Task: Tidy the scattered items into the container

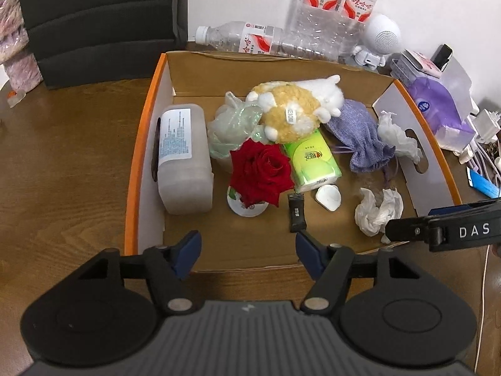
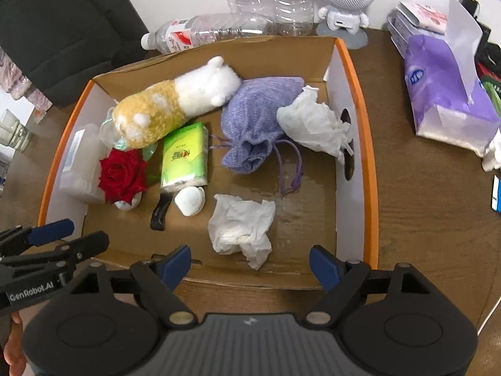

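Left wrist view: we see our left gripper (image 1: 249,252), fingers spread and holding nothing, above the near edge of the cardboard box (image 1: 144,144).
Box contents: red rose (image 1: 261,172), green tissue pack (image 1: 313,163), plush toy (image 1: 294,109), purple pouch (image 1: 360,138), crumpled tissue (image 1: 377,211).
Right wrist view: our right gripper (image 2: 250,266), fingers spread, empty, just over the same crumpled tissue (image 2: 241,228).
Beyond box: water bottle (image 2: 203,31) on its side.
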A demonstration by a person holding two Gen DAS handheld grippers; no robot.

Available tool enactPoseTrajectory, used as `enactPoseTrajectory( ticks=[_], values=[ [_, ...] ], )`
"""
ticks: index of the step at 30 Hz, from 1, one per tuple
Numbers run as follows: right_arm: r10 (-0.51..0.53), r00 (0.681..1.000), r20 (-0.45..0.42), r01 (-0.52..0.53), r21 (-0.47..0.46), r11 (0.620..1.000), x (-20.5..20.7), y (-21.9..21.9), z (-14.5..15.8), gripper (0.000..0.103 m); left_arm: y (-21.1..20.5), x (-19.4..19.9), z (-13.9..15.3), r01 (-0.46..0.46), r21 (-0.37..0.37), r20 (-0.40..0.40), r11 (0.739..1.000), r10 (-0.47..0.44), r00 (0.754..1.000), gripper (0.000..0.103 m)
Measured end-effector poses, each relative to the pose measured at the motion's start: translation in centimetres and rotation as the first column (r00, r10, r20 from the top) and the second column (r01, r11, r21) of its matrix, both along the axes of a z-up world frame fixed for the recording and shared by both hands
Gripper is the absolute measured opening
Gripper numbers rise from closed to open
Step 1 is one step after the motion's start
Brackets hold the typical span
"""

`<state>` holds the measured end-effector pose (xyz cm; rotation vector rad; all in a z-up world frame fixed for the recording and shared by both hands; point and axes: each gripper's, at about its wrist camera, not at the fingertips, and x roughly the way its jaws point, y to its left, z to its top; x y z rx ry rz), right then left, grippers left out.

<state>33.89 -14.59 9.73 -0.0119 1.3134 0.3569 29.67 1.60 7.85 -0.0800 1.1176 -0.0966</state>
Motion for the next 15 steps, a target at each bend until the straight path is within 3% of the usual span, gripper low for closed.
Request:
enactPoseTrajectory(
  ticks=[10, 15],
  values=[
    [-0.011, 1.000, 0.022, 0.011, 0.005, 1.000, -0.3, -0.1, 1.5, 0.084, 0.4, -1.4, 1.9, -0.028, 0.027, 0.040, 0.999, 0.027, 0.999, 0.075],
    [0.003, 0.998, 0.062, -0.004, 0.012, 1.000, -2.3, -0.2, 4.2, 0.084, 0.0, -3.2, 4.7, -0.036, 0.050, 0.081, 0.998, 0.032, 0.996, 0.087]
  ],
)
